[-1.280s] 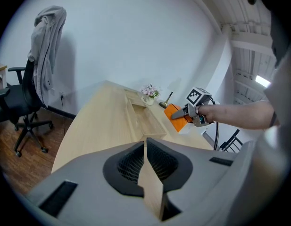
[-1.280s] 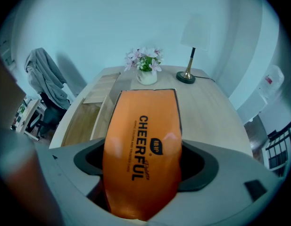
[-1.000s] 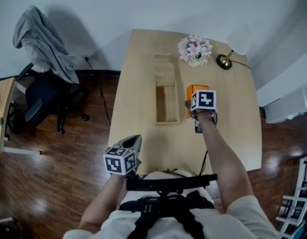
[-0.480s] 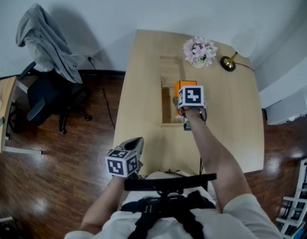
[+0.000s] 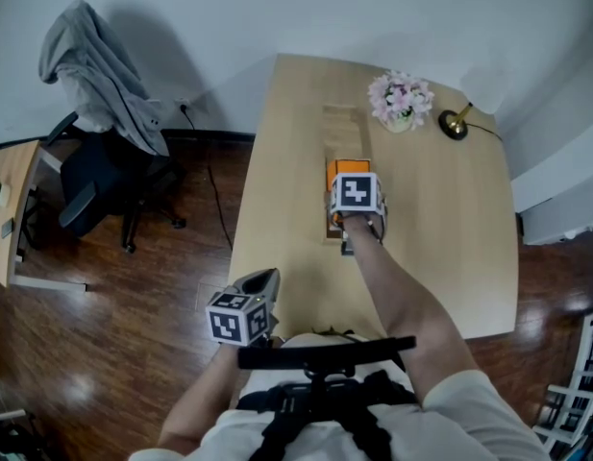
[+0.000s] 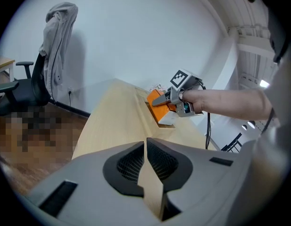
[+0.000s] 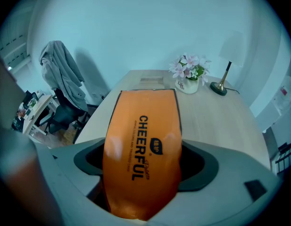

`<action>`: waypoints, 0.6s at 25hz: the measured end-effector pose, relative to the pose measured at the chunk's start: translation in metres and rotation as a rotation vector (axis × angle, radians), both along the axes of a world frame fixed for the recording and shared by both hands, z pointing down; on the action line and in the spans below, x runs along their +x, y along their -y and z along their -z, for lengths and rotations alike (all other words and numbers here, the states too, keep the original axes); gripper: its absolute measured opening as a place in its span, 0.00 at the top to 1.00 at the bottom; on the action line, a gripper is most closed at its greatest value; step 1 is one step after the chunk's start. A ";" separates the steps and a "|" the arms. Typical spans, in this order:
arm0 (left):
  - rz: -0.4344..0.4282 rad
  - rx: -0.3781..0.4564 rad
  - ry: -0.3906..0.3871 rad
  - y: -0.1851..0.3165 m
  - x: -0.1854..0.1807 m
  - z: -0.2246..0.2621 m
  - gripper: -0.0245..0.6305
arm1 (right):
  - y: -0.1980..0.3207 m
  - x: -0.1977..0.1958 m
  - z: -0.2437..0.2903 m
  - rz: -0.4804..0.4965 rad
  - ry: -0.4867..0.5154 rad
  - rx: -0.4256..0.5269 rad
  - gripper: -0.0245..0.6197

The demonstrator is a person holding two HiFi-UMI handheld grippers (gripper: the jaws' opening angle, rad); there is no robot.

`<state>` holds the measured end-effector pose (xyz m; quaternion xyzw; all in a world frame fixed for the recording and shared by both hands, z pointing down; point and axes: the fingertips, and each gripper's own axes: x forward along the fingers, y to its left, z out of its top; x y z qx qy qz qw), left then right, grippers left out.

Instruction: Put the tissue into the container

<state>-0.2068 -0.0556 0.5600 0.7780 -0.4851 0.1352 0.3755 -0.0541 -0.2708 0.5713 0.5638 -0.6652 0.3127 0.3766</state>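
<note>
Two risks ahead, by this reading. First: dropping the tissue pack [image 7: 145,121] askew across the rim of the container [image 5: 340,128], if let go before lining up lengthwise with the narrow opening. Second: snagging a corner on the container's wall, since soft and seemingly almost as wide as the slot. Could also shove the container along the table [image 5: 286,161] if pressed down off-centre.

Clamped wide around the orange tissue pack by the right gripper [image 7: 143,166], pads pressing on both sides, hanging just over the near end of the container. Left gripper [image 6: 146,145] squeezed together on nothing, well back from the container, off to its near left.

Beyond the container's far end, to the right: pink flowers [image 5: 400,101] in a pot and a small brass lamp [image 5: 456,123], both apart from it and out of the path. Far to the container's left, off the table: an office chair [image 5: 94,176] with a grey jacket [image 5: 99,65] draped over it, plus a cable [image 5: 211,195] on the floor. Nothing visible between pack and opening. Inside of the container hidden under the gripper, so cannot tell whether free.
</note>
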 end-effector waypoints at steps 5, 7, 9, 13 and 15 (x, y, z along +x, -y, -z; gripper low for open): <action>0.001 -0.008 0.008 -0.002 -0.006 0.001 0.96 | -0.003 0.002 -0.013 -0.032 -0.024 -0.016 0.27; 0.002 -0.012 0.009 -0.003 -0.007 -0.001 0.96 | -0.002 0.001 -0.020 -0.025 -0.016 -0.022 0.27; 0.001 -0.015 0.010 -0.003 -0.007 -0.001 0.96 | -0.001 -0.002 -0.025 -0.011 -0.002 -0.021 0.27; -0.004 -0.022 0.012 -0.005 -0.006 -0.002 0.96 | 0.000 -0.003 -0.030 -0.005 0.025 -0.018 0.27; -0.006 -0.027 0.015 -0.006 -0.007 -0.003 0.96 | 0.000 -0.006 -0.032 0.002 0.036 -0.022 0.27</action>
